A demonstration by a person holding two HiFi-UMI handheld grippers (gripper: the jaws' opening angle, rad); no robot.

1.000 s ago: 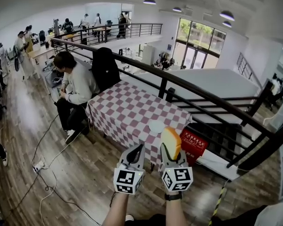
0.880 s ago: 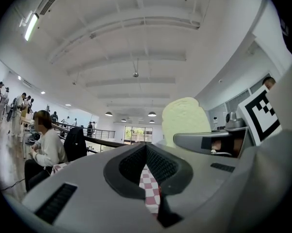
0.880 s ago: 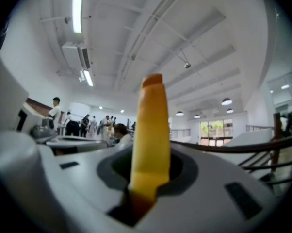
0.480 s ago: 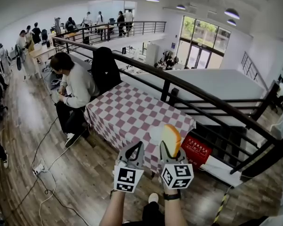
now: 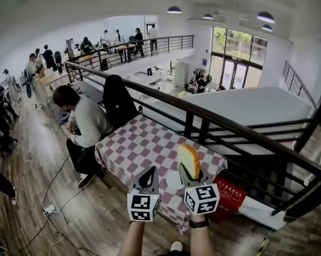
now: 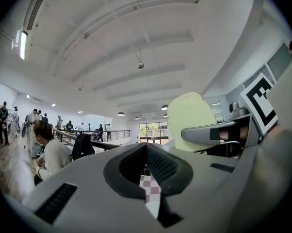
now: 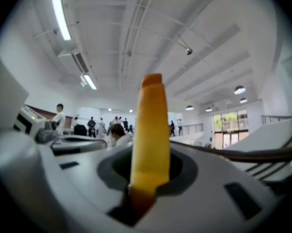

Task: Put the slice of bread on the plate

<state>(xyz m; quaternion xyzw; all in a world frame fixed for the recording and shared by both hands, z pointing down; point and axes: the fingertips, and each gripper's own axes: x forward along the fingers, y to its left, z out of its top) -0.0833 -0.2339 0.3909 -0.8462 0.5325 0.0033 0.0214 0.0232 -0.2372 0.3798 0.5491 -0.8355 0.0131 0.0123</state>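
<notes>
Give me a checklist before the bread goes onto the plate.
1. Grip of right gripper on slice of bread: ok, jaws clamp it.
2. State of left gripper: ok, jaws together, empty.
3. Sight of plate on checked table: ok, partly hidden.
4. Room on plate: cannot tell.
5. Slice lying flat for placing: not ok, stands upright.
6. Seated person away from plate: ok, at table's left end.

No text I can read anywhere. Red box [image 5: 232, 190] has white print, too small to make out. Left marker cube [image 5: 144, 207] on my left tongs [image 5: 148, 176] and right marker cube [image 5: 201, 199] on my right tongs [image 5: 191, 176] show only black-and-white square patterns, no letters or digits.
</notes>
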